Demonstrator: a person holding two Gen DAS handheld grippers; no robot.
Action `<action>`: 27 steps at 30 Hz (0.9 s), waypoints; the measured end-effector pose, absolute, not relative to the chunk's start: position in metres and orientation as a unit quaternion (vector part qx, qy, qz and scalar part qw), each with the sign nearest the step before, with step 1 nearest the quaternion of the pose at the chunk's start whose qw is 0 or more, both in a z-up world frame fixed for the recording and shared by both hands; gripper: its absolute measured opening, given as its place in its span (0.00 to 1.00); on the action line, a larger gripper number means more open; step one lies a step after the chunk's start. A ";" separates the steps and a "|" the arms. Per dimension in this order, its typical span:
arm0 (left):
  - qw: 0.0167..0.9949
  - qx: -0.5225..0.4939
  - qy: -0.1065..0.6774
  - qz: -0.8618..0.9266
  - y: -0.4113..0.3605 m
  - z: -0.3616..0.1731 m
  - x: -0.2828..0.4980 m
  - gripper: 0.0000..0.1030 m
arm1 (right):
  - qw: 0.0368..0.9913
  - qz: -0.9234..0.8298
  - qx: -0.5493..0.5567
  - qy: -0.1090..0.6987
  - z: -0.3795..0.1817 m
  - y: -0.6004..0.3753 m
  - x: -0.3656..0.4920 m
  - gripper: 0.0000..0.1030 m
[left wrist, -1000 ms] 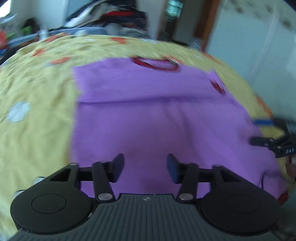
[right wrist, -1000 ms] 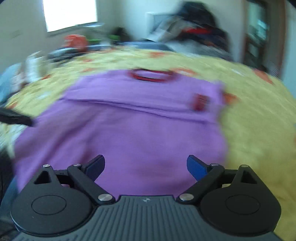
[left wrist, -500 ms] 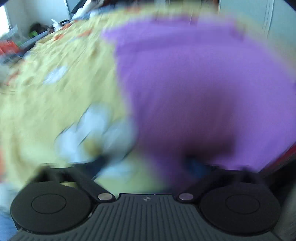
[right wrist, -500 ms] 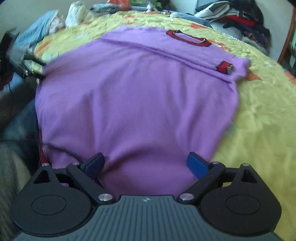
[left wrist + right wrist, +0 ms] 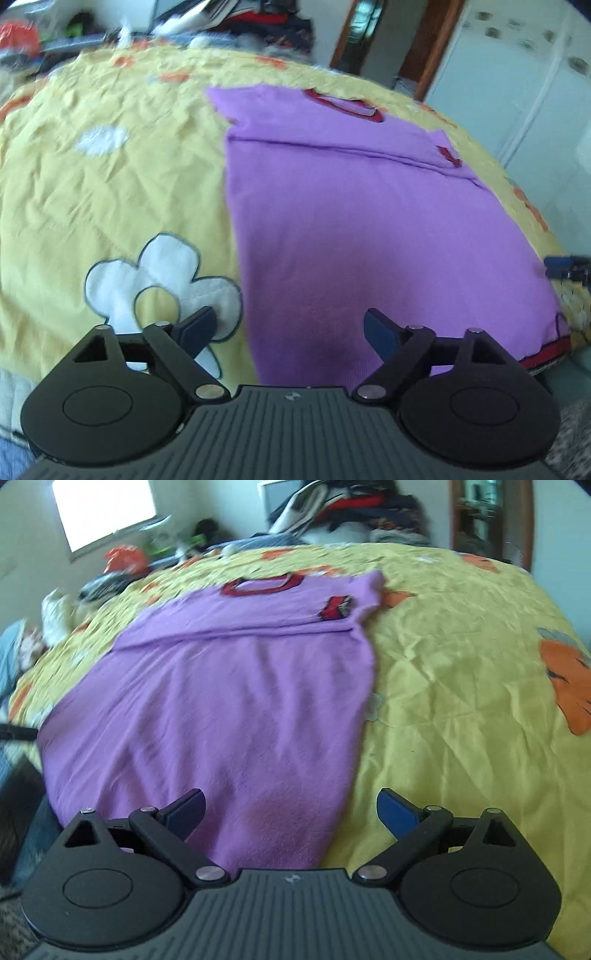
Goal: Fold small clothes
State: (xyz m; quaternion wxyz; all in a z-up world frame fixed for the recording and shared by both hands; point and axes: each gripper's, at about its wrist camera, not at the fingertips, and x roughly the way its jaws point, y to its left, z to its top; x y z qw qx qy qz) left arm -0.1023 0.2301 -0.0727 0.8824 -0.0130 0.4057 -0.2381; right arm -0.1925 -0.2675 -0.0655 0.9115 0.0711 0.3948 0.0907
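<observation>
A purple t-shirt (image 5: 362,221) with a red collar (image 5: 343,105) lies flat on the yellow bedspread (image 5: 110,192), its sleeves folded in across the top. My left gripper (image 5: 290,325) hovers at the shirt's near left edge. Its jaws are opening, one finger over a white flower print (image 5: 162,280) and the other over purple cloth, with nothing pinched. My right gripper (image 5: 291,805) stands open at the near right edge of the shirt (image 5: 221,720), its left finger over cloth and its right over the bedspread (image 5: 461,701). Each gripper's tip shows at the other view's edge.
A heap of clothes (image 5: 351,513) sits beyond the bed's far side. A window (image 5: 103,509) and clutter are at the back left, a doorway (image 5: 373,33) and a white wardrobe (image 5: 517,85) at the right. Orange prints (image 5: 569,686) dot the bedspread.
Both grippers have moved apart from over the shirt's middle, the left to its near left edge and the right to its near right edge. The left jaws have widened.
</observation>
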 end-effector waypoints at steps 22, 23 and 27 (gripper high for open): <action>0.840 -0.083 0.439 -0.306 0.242 -0.136 -0.130 0.51 | 0.902 0.135 0.112 0.394 -0.071 -0.256 -0.251 0.61; 0.838 -0.085 0.442 -0.308 0.241 -0.140 -0.130 0.49 | 0.902 0.135 0.115 0.393 -0.072 -0.257 -0.254 0.61; 0.835 -0.082 0.445 -0.313 0.238 -0.149 -0.132 0.36 | 0.903 0.116 0.127 0.393 -0.071 -0.258 -0.265 0.61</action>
